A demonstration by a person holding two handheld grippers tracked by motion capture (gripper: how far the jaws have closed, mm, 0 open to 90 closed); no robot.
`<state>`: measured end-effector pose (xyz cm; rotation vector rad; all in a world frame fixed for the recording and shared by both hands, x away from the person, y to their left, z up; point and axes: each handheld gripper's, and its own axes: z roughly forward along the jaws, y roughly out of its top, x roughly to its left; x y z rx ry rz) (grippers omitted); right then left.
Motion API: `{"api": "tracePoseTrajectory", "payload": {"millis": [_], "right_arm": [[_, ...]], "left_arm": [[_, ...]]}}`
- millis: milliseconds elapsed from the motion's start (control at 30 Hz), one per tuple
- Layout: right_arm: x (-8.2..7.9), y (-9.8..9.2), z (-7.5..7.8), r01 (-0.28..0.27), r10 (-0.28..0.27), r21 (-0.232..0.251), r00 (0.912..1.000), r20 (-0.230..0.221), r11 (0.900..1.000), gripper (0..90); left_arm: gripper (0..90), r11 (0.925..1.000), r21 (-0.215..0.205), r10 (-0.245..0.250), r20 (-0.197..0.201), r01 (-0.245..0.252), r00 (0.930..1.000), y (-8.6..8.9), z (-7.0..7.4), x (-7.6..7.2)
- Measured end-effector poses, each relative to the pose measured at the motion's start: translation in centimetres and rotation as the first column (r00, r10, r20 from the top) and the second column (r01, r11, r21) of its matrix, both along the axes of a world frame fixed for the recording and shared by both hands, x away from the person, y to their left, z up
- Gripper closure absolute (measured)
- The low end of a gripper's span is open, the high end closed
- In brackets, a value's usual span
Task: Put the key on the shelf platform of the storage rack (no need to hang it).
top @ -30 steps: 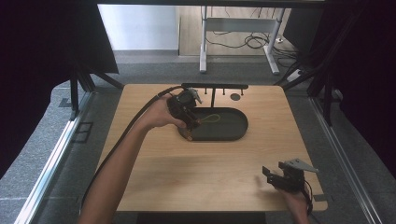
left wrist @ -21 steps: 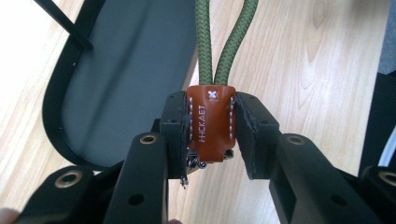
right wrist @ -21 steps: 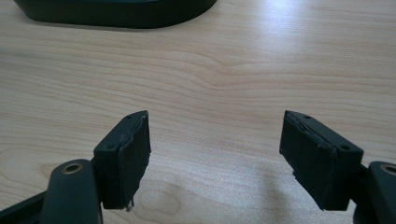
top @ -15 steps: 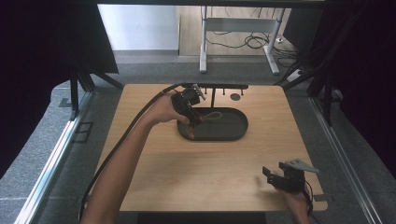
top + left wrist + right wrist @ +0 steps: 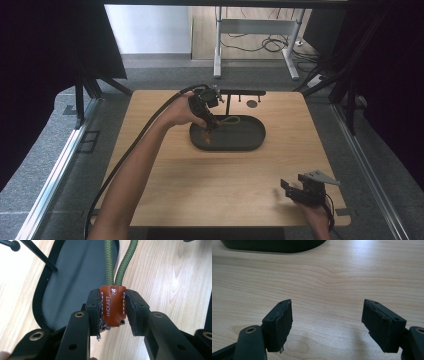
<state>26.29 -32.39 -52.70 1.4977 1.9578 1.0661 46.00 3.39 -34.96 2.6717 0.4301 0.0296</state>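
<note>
Brown leather tab: your left gripper (image 5: 113,312) is clamped on the tab (image 5: 112,306) of a keyring strap; white stitching and stamped lettering face the left gripper view; the high view gives the tab as a small orange-brown spot (image 5: 207,134).
Green cord: two olive strands (image 5: 117,262) run up and away from the tab, side by side, one over the dark tray (image 5: 75,285), the other over the wooden table (image 5: 170,277); in the high view the cord forms a loop (image 5: 231,120) lying in the tray (image 5: 250,145).
Metal fitting: a small bright part shows just below the tab between the pads; which kind cannot be told.
Left arm: your forearm reaches diagonally across the table (image 5: 165,190) from the near left; the gripper (image 5: 209,126) points down into the tray's left end, beside a black stand (image 5: 229,100).
Right gripper: jaws stand wide apart, nothing between them, over bare wood (image 5: 327,315); in the high view it (image 5: 291,190) rests at the near right corner, well apart from the tray; your hand (image 5: 316,216) grips it from below.
</note>
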Motion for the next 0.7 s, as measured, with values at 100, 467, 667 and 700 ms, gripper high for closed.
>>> {"api": "tracePoseTrajectory", "payload": {"millis": [100, 467, 667, 700], "right_arm": [[0.0, -0.1, 0.0, 0.005, -0.005, 0.003, 1.0, 0.0, 1.0, 25.1], [0.0, -0.3, 0.0, 0.007, -0.007, 0.004, 1.0, 0.002, 1.0, 25.1], [0.0, -0.4, 0.0, 0.011, -0.011, 0.006, 0.9999, -0.002, 1.0, 25.1], [0.0, -0.4, -0.1, 0.013, -0.013, 0.006, 0.9999, -0.003, 1.0, 25.1]], "left_arm": [[66.4, 1.0, -0.004, 0.004, -0.001, -0.004, 1.0, -0.2, 0.0, 0.3], [66.4, 0.9998, 0.019, 0.0, -0.007, 0.0, 1.0, -1.1, -0.4, 1.4], [66.4, 0.9996, 0.027, 0.002, 0.007, -0.003, 1.0, -1.9, -0.9, 2.1], [66.4, 0.9997, 0.025, -0.004, 0.005, 0.004, 1.0, -2.0, -1.0, 2.2]]}}
